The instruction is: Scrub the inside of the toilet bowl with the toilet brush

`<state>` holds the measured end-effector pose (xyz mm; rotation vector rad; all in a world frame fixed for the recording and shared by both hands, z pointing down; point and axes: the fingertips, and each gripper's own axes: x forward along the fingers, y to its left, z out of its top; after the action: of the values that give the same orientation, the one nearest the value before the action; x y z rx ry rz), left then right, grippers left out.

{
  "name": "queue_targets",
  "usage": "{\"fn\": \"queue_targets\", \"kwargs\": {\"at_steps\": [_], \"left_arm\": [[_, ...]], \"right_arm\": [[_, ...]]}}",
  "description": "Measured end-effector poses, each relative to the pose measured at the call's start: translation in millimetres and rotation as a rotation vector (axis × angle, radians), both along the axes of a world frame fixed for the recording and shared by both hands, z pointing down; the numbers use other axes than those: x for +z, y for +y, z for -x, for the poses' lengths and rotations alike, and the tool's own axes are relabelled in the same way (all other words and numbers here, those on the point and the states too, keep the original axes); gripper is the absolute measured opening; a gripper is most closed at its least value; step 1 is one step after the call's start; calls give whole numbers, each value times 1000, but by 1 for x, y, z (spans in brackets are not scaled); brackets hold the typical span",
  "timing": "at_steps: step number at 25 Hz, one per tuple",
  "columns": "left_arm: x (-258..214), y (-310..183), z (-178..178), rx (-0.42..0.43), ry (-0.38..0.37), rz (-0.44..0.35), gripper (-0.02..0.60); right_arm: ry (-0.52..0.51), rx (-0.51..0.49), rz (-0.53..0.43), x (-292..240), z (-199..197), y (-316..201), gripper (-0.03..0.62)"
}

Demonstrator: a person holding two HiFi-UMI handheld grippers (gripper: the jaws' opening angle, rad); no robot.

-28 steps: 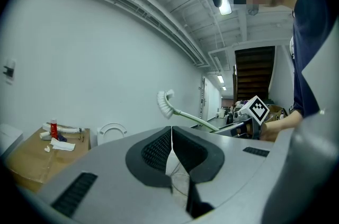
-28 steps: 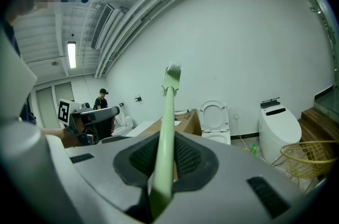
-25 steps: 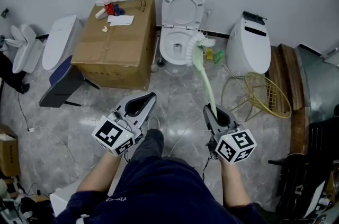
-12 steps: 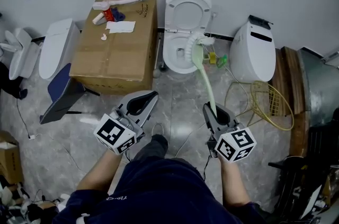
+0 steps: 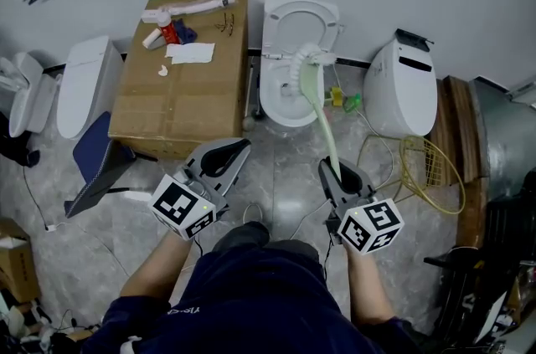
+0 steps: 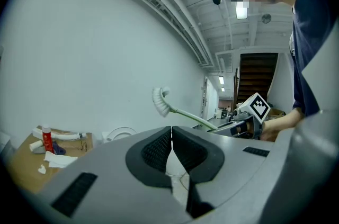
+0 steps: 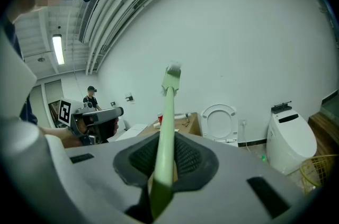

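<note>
Cardboard box [image 5: 180,97] and second toilet [image 5: 400,93] flank toilet bowl [image 5: 287,120], toilet brush [image 5: 311,84] overhead

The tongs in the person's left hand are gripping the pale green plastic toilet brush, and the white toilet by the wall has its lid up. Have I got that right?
Not quite. It is the right tongs that grip the pale green plastic toilet brush, as the right gripper view shows. The left tongs are shut on nothing. The white toilet does have its lid up.

Left gripper [image 6: 171,131] jaws together, empty; beyond, toilet brush [image 6: 160,101], perhaps toilet lid [image 6: 121,134].
</note>
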<state>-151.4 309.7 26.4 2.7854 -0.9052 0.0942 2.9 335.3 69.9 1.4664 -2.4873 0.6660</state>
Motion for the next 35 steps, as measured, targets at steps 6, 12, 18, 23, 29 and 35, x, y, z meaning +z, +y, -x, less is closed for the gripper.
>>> {"fn": "queue_targets", "kwargs": {"at_steps": [6,12,18,23,29,35], "left_arm": [[0,-21,3,-1,-1,-8,32],[-3,-38,2,5,4,-16,32],[-1,-56,-2,3,0,-19,32],[4,-78,-13,-4,-4,-13,32],[12,-116,-32,-18,-10,1,32],[22,-163,-56,-38,-20,26,32]], "right_arm": [[2,1,-4,1,4,-20,55],[2,0,-13,-2,4,-38,55],[-1,-4,-14,3,1,-57,55],[-4,-9,-10,7,-10,-80,55],[-9,-27,6,16,-29,-119,55],[-15,-45,32,27,-54,-168,55]]}}
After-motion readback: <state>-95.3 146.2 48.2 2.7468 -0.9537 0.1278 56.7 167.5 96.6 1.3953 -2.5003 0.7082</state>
